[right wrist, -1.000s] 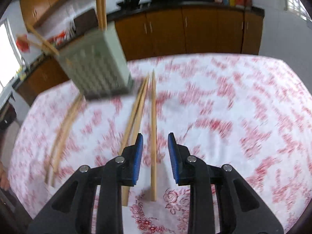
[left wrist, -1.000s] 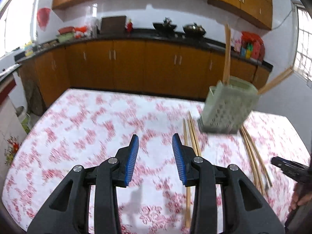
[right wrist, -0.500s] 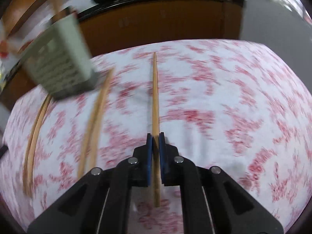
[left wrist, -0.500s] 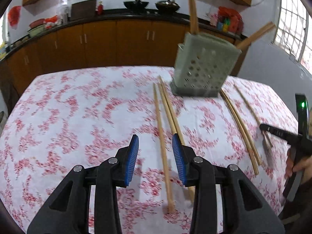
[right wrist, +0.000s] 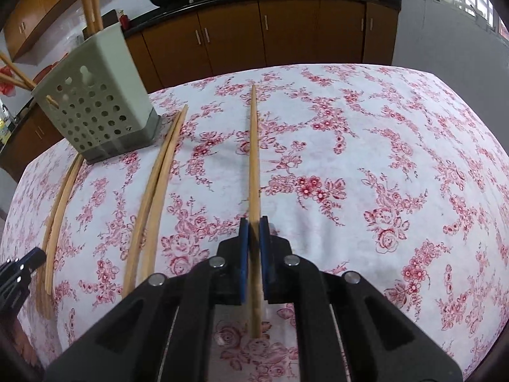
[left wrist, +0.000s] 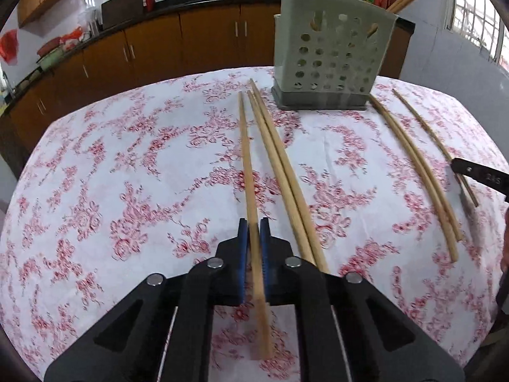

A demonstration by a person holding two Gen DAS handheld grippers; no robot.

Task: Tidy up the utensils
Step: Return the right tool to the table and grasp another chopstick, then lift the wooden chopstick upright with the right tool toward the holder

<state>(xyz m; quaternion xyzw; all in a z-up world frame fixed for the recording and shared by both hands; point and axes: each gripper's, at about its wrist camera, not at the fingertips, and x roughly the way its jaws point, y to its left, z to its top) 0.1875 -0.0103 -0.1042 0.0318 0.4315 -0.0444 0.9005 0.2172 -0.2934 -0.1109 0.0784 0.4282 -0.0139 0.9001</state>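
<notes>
My left gripper (left wrist: 253,232) has its jaws closing tight on a single wooden chopstick (left wrist: 246,159), blue pads pressing both sides near its near end. A chopstick pair (left wrist: 280,165) lies just to the right. The pale green perforated holder (left wrist: 334,60) stands behind them with several chopsticks in it. My right gripper (right wrist: 253,232) is shut on another lone chopstick (right wrist: 254,152) that lies on the cloth. In the right wrist view the holder (right wrist: 95,105) is at far left, and a pair (right wrist: 159,184) lies between it and the held stick.
The table wears a white cloth with red flowers (left wrist: 127,175). More chopsticks (left wrist: 413,165) lie right of the holder, where a black finger (left wrist: 480,176) of the other gripper shows. Further chopsticks (right wrist: 62,194) lie at far left. Brown cabinets (left wrist: 159,47) stand behind the table.
The left gripper sank toward the table and shut on the single chopstick. The right gripper shut on its chopstick early on and has stayed shut since.
</notes>
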